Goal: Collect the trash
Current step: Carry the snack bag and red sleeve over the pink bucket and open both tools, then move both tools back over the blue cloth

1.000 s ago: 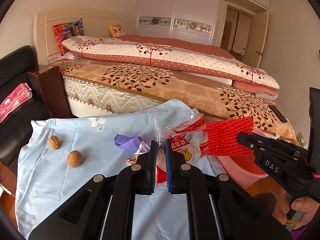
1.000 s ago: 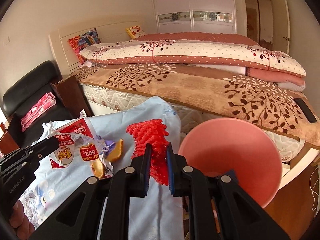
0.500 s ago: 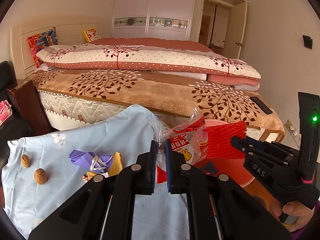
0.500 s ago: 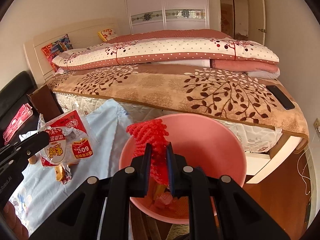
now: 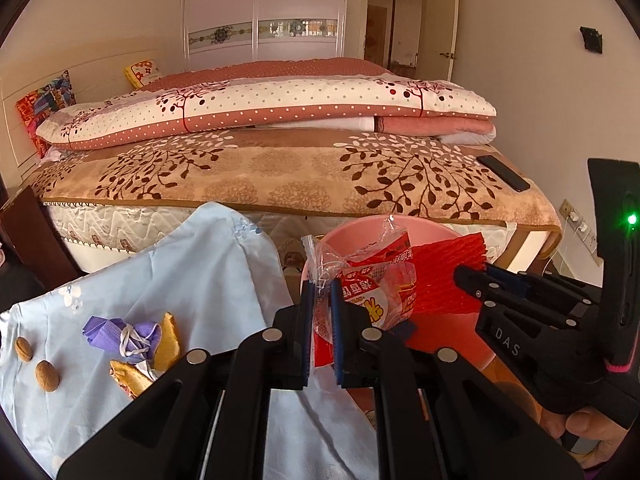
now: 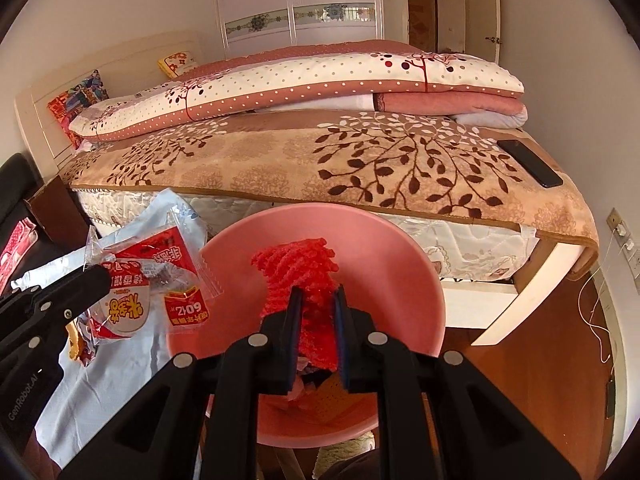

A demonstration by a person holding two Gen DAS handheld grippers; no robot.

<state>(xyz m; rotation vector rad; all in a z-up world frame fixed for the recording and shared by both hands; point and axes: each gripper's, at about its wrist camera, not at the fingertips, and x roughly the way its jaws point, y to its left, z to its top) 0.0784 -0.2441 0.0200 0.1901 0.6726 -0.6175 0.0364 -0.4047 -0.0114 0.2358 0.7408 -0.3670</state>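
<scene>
The left gripper (image 5: 321, 320) is clenched on a crumpled clear-and-red snack wrapper (image 5: 372, 284), its blue-lined jaws pinching the plastic near the wrapper's lower edge, with the rest of the packet standing up above the fingertips. The right gripper (image 6: 317, 320) grasps a red foam fruit net (image 6: 298, 270), the mesh squeezed between its pads and bulging out above them.

Both pieces of trash hang over the pink basin (image 6: 400, 256): the net above the middle of the bowl, the wrapper at the basin's rim on the side nearest the table. Some scraps already lie in the bottom of the basin, though what they are cannot be told.

Beside the basin, a light blue cloth (image 5: 192, 276) covers the table. On it, away from the basin, lie a crumpled purple face mask (image 5: 120, 330), pieces of orange peel (image 5: 168, 336) touching the mask, and two walnuts (image 5: 47, 376) farther out toward the cloth's edge.

Behind the basin stands a bed (image 5: 280, 172) with a brown leaf-patterned blanket and folded quilts; a dark phone (image 5: 505, 173) rests on the blanket at the corner nearest the basin.

A person's hand (image 5: 588, 428) holds the right gripper's handle.
</scene>
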